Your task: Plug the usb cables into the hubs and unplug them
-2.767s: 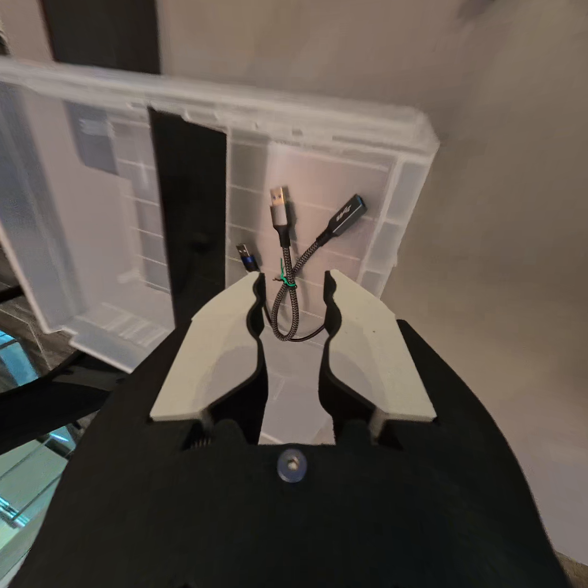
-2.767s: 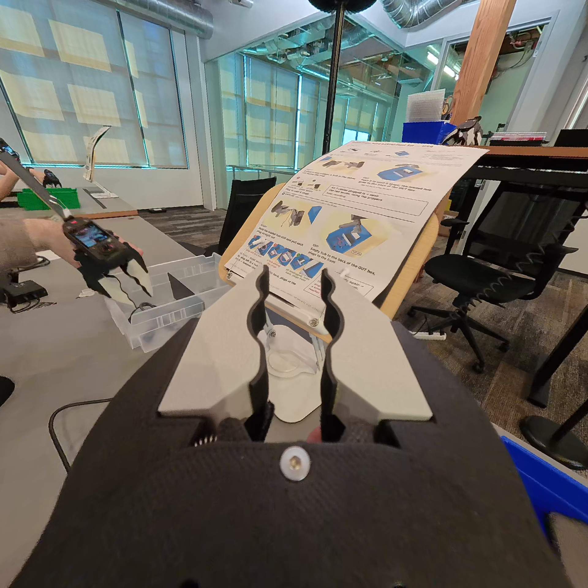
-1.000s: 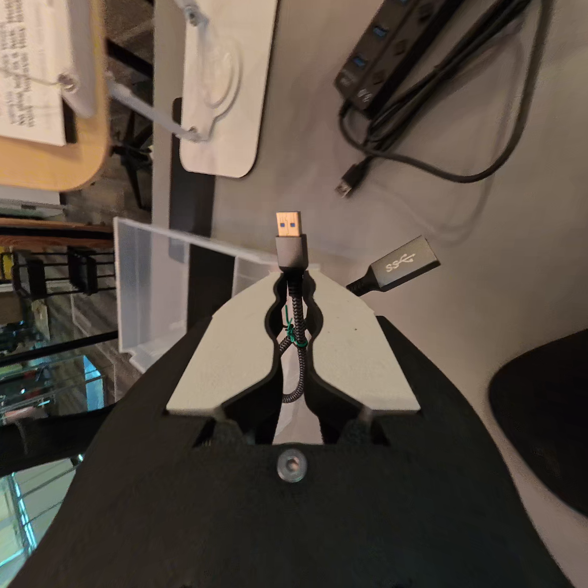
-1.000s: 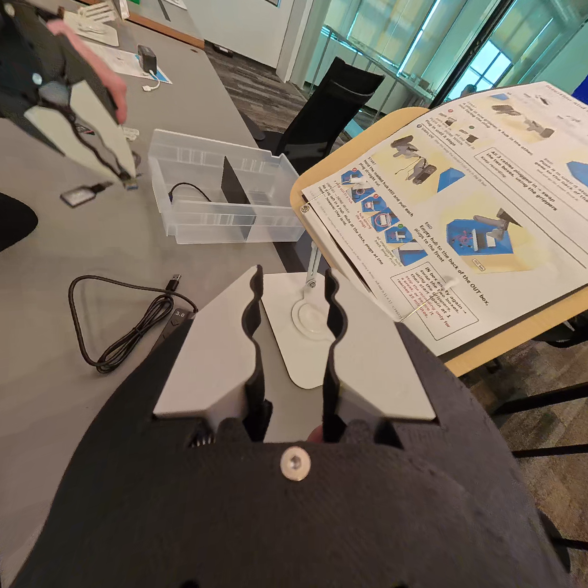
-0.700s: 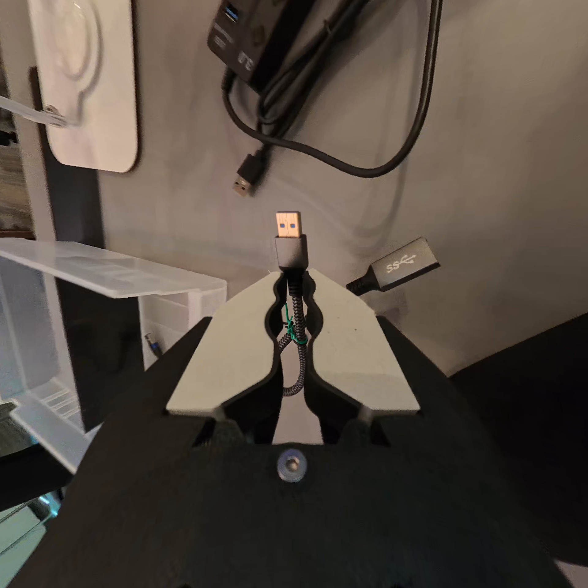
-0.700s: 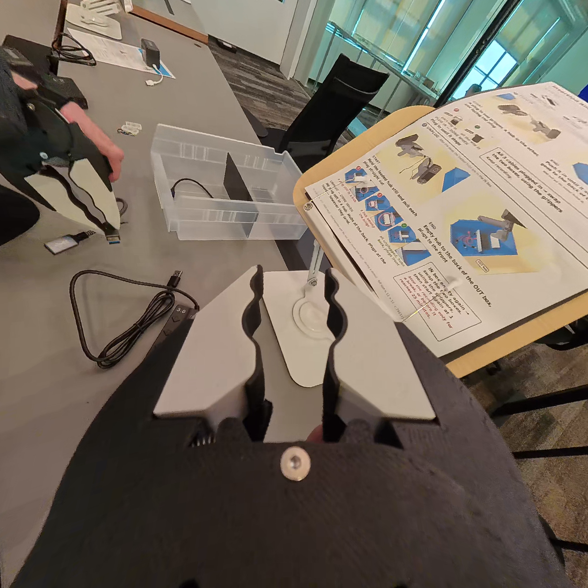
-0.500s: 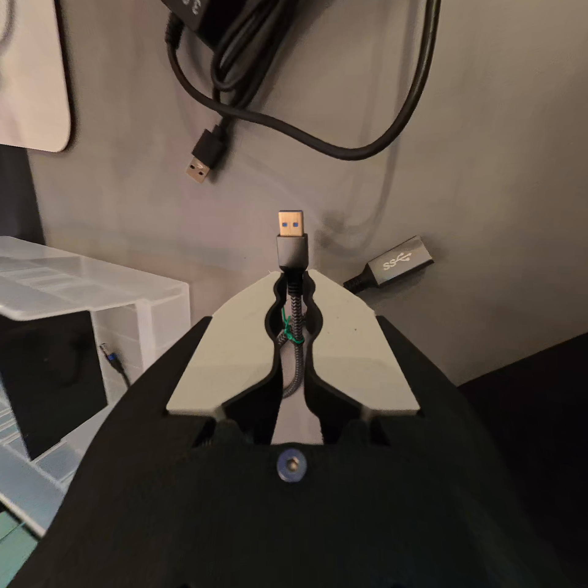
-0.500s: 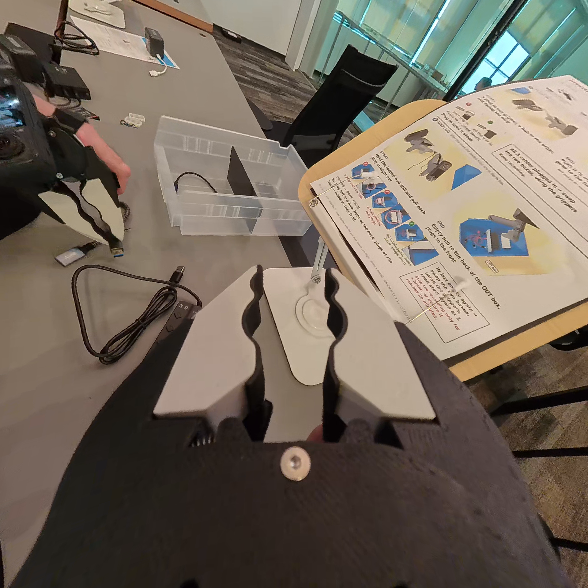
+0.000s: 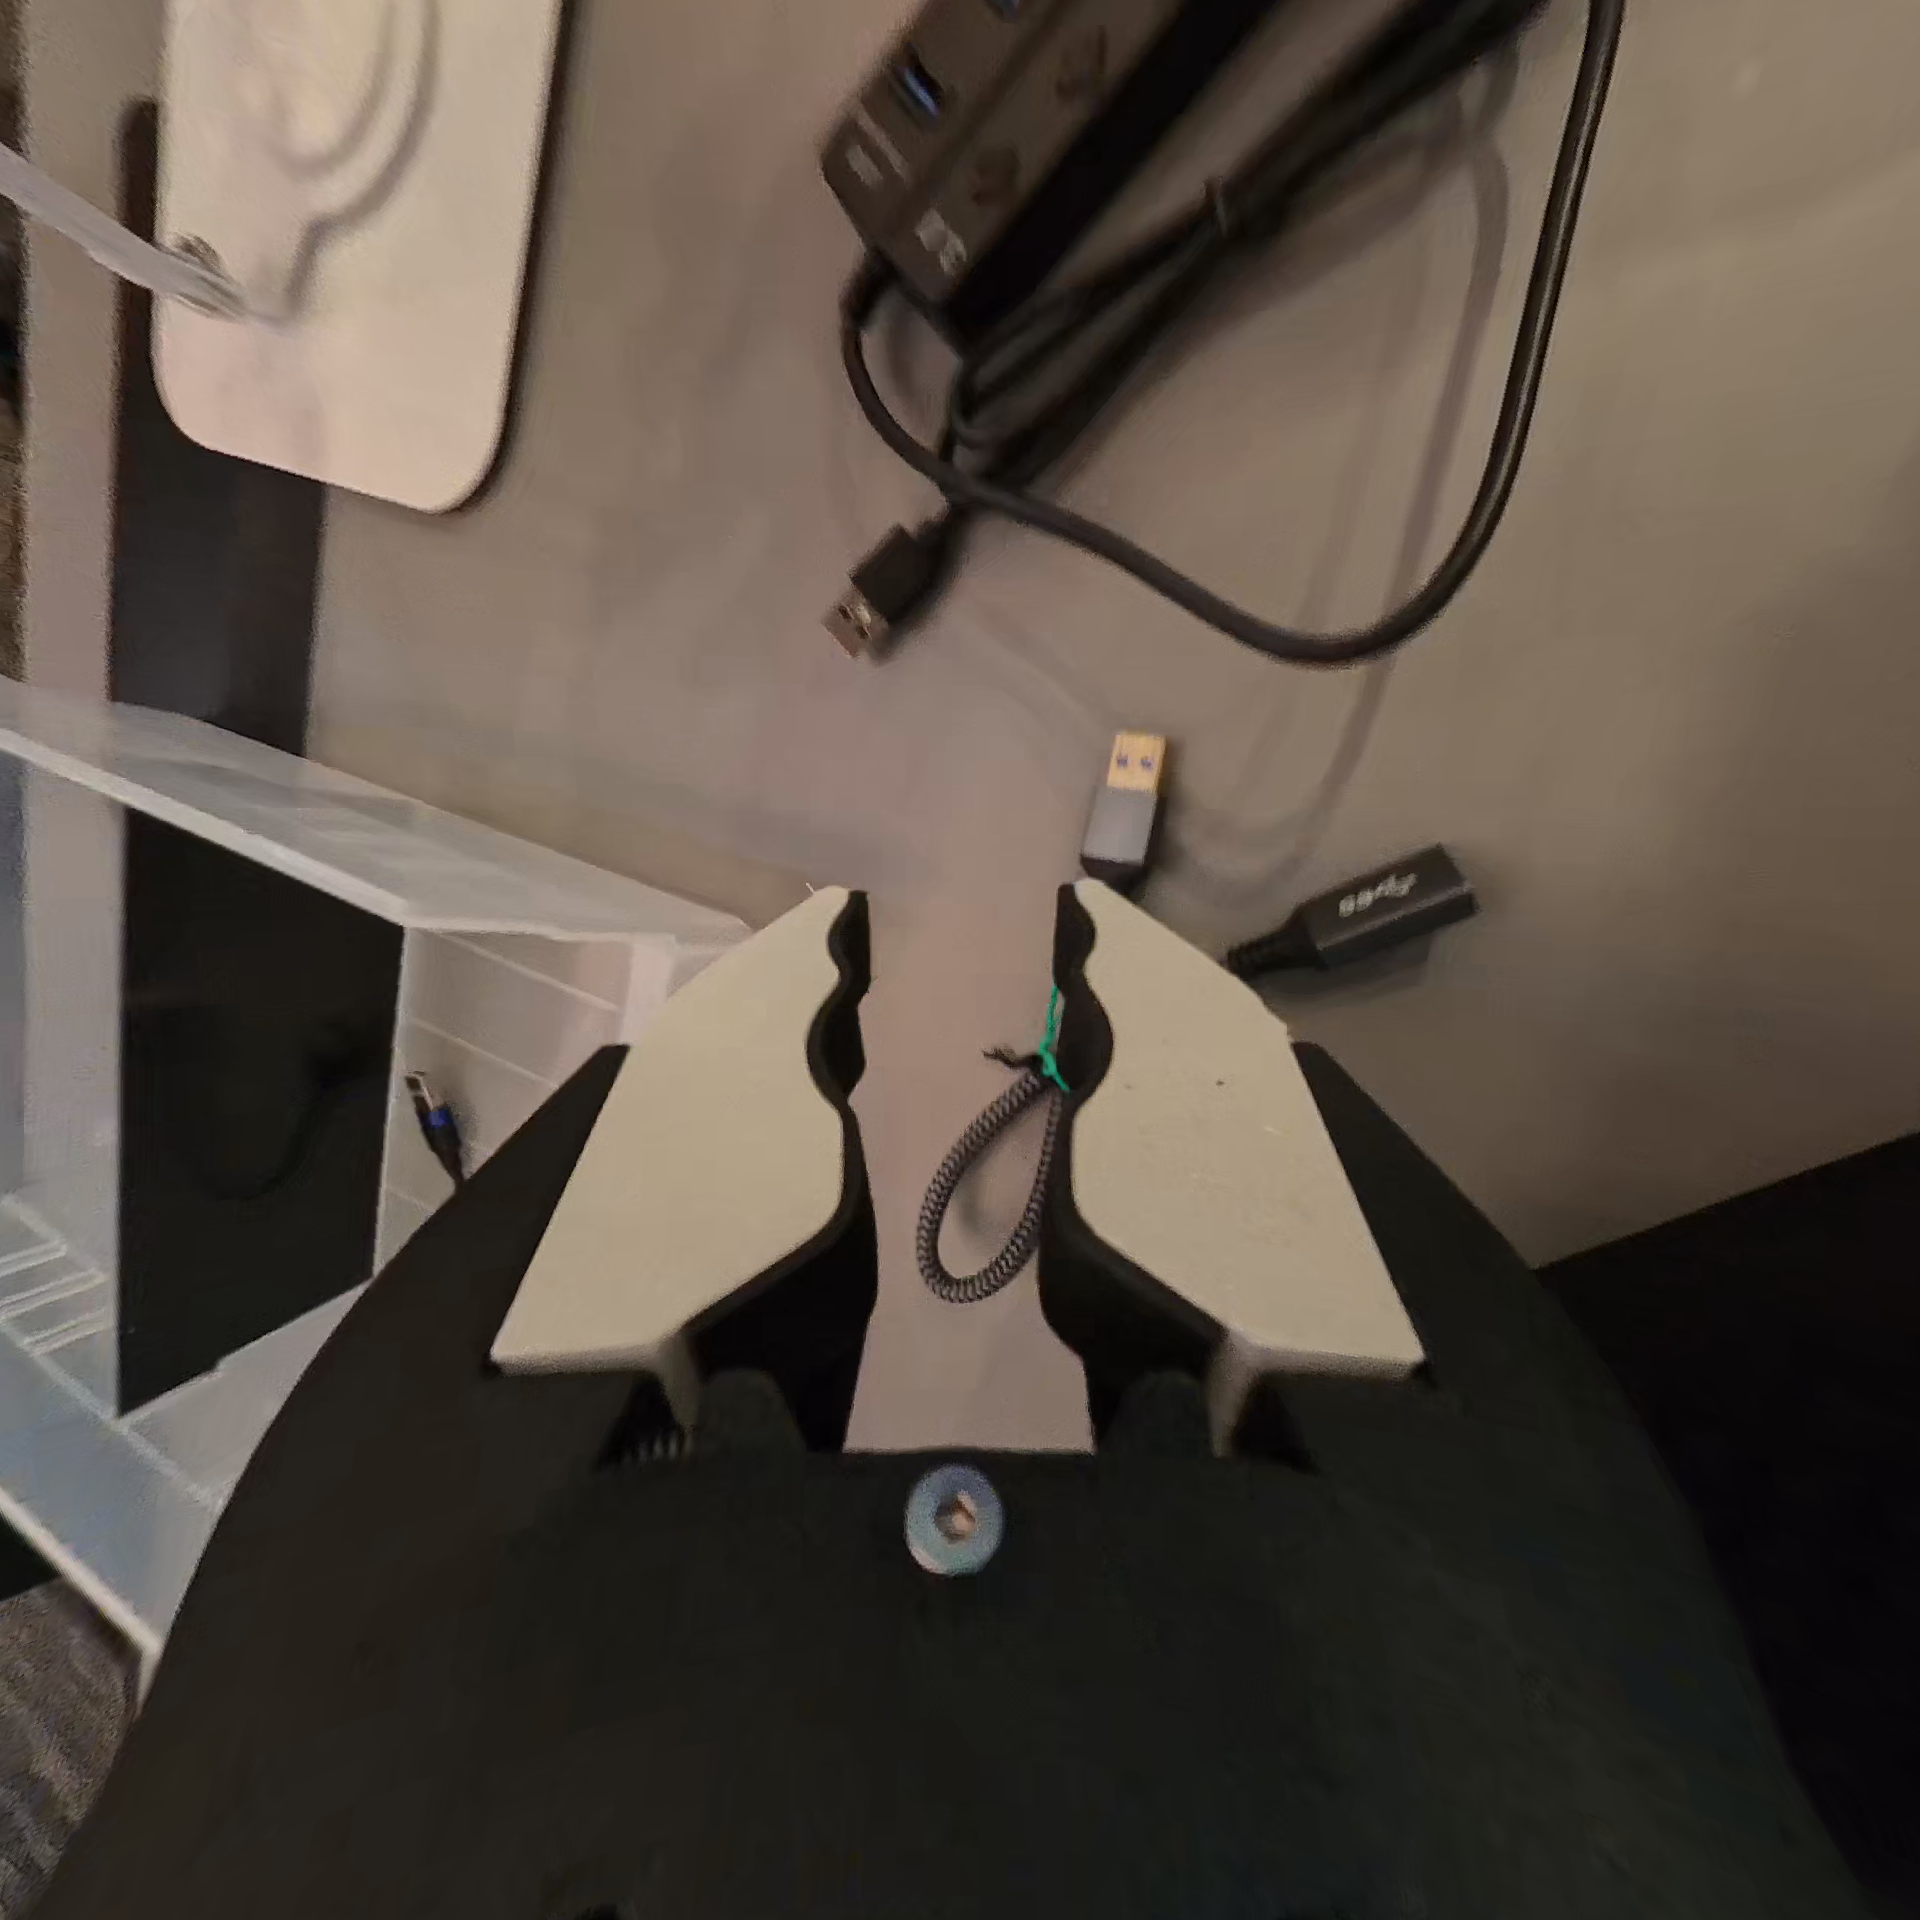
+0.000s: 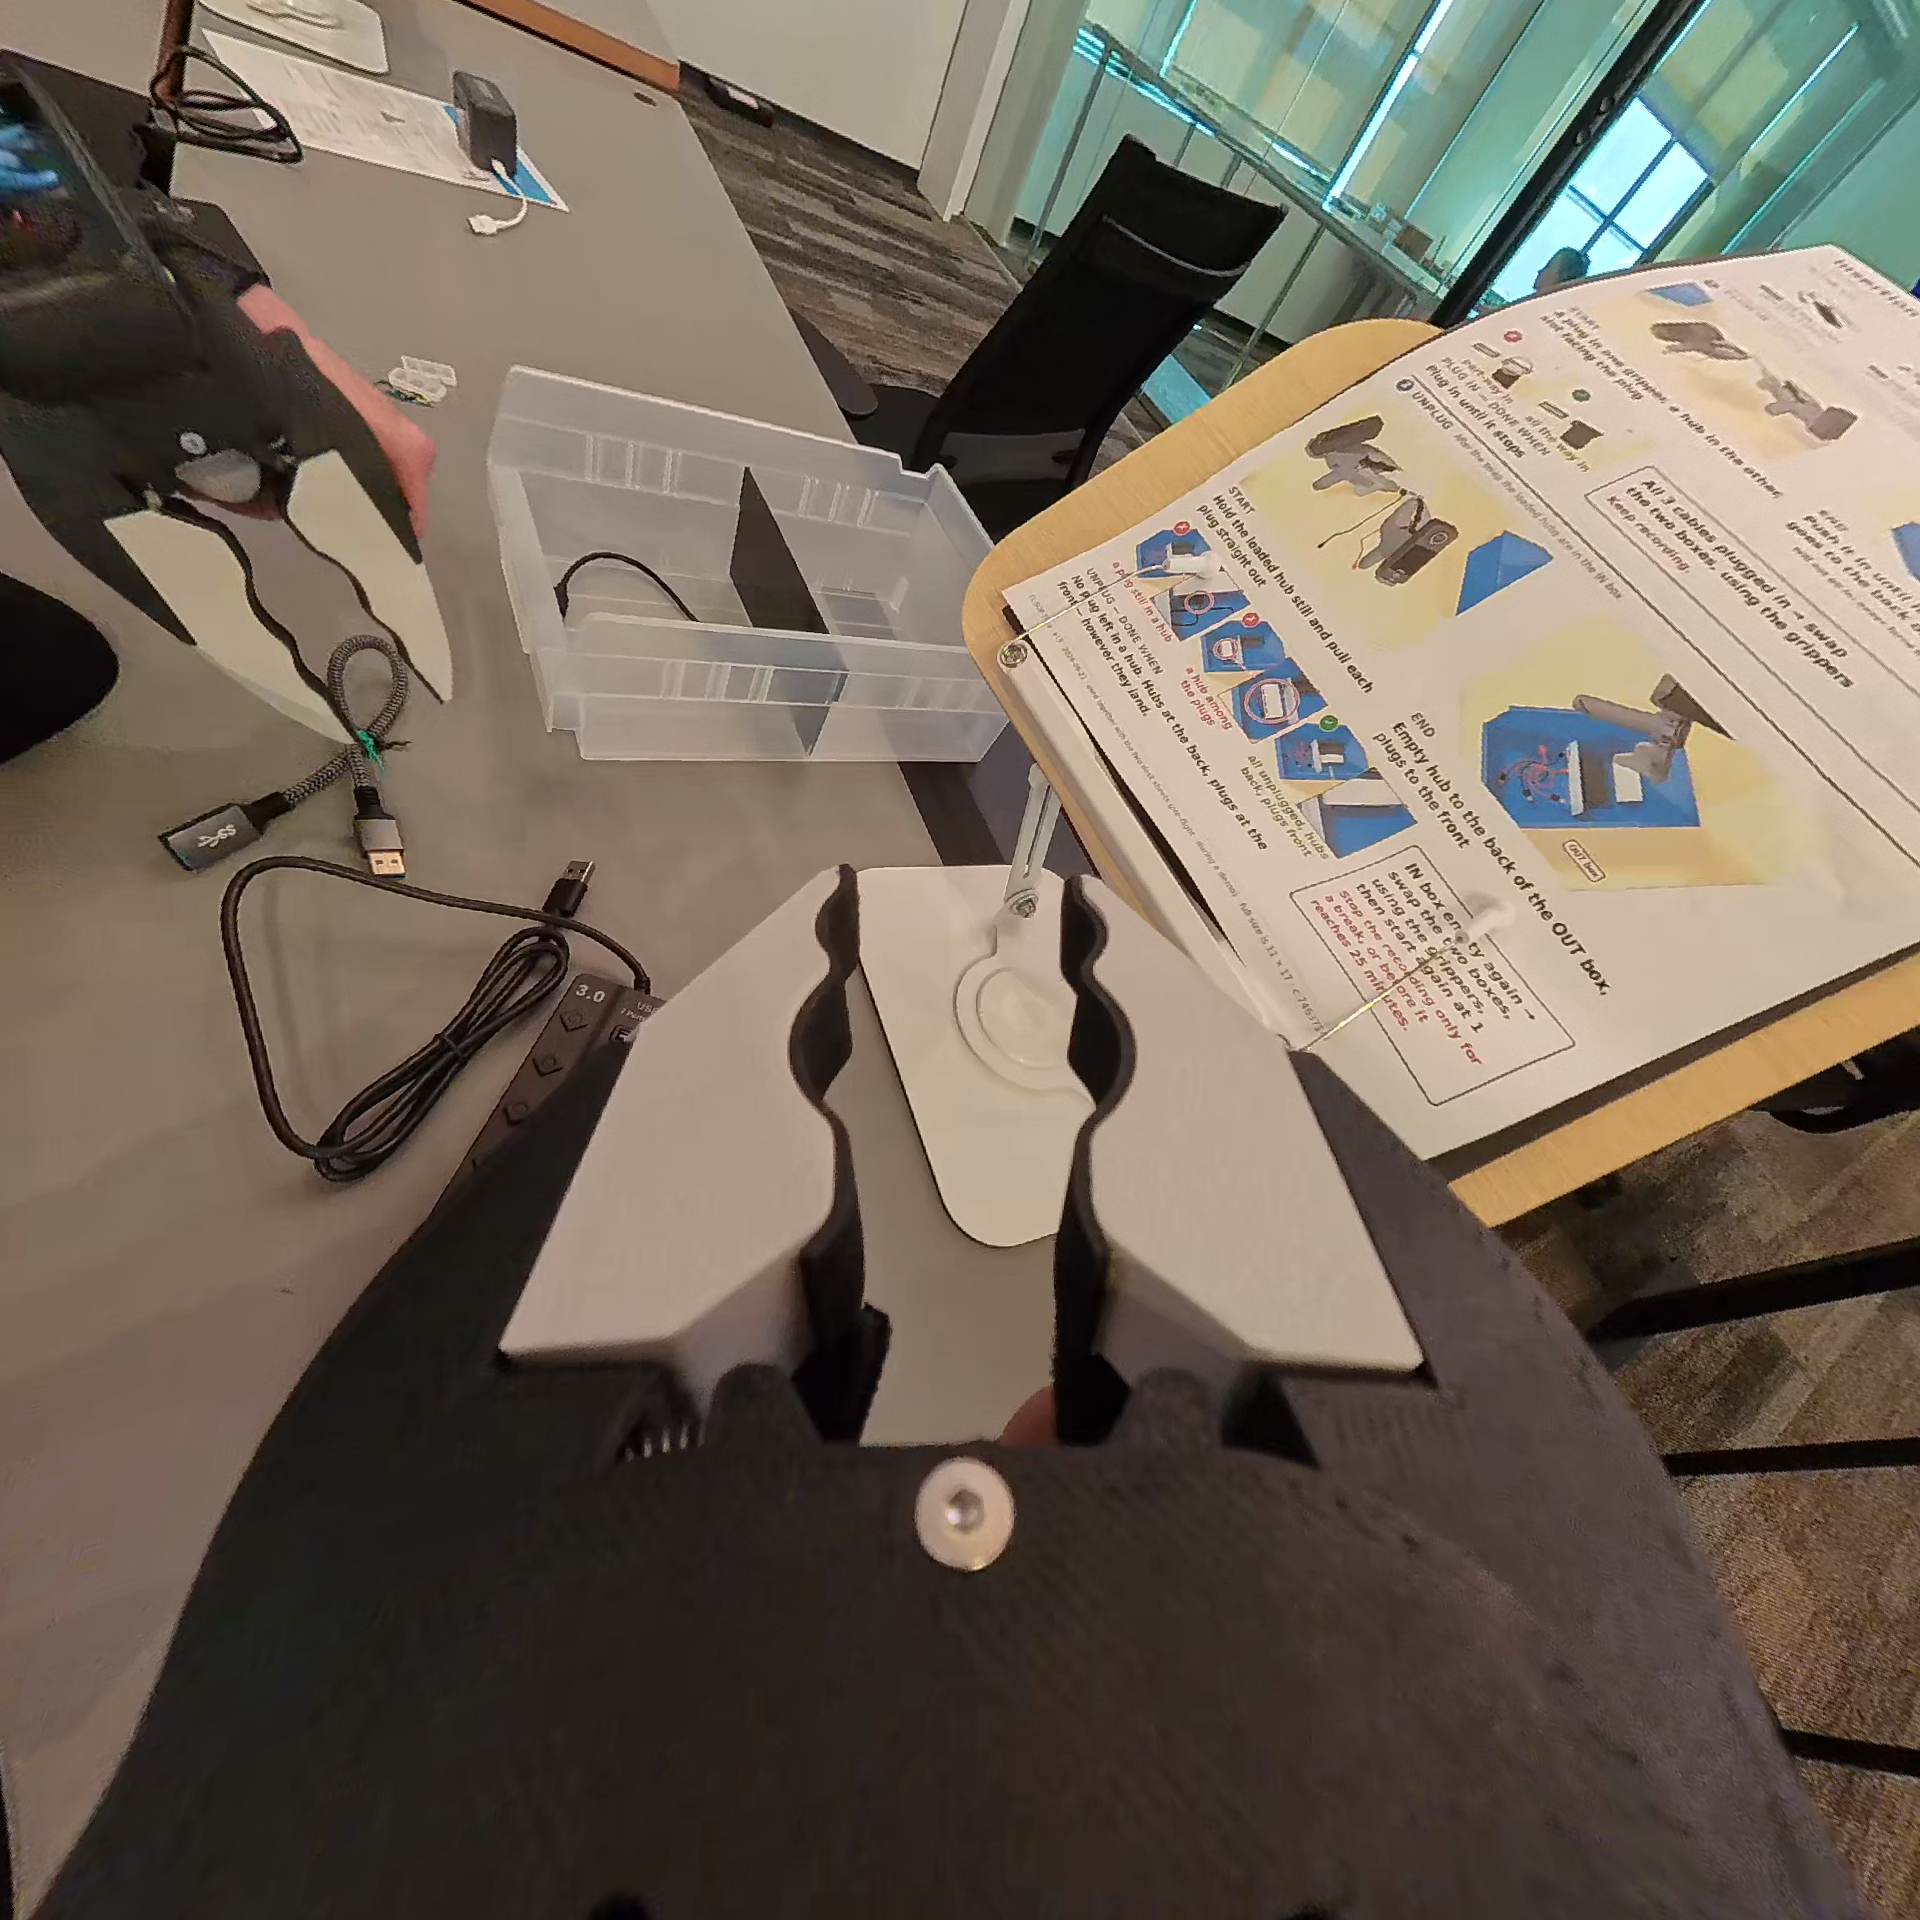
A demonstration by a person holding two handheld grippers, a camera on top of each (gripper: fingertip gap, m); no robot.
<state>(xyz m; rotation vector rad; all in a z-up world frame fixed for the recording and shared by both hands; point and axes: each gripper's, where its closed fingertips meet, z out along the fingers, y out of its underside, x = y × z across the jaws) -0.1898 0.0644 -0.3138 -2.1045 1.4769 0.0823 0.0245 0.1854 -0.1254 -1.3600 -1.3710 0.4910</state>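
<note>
The left tool (image 9: 954,909) stands with its jaws well apart and holds nothing, where half a second ago they were pinched on the braided cable (image 9: 982,1195) with its plug upright between the tips; that short cable now lies loose on the grey table (image 9: 665,644), its loop under the gap of the jaws, its metal plug (image 9: 1127,805) flat just past the right fingertip and its dark socket end (image 9: 1371,914) beside it. From the right wrist view the same cable (image 10: 358,727) lies under the left tool (image 10: 390,696), close to the table's near-left part. The right tool (image 10: 956,904) is likewise parted and empty, hovering over the white base of a document stand (image 10: 997,1049) at the table's right edge. The black hub (image 9: 997,156) lies farther along the table with its own black cord (image 9: 1351,623) coiled by it and that cord's plug (image 9: 883,603) free; bare table lies between this plug and the braided cable's. The hub (image 10: 566,1039) carries small printed marks, mostly hidden behind the right tool. The clear plastic bin (image 10: 727,603), split by a black divider, sits by the far-right edge with a black cable in one half. The sheet on the stand (image 10: 1455,675) bears printed pictures and text, and the socket end bears a small logo.
</note>
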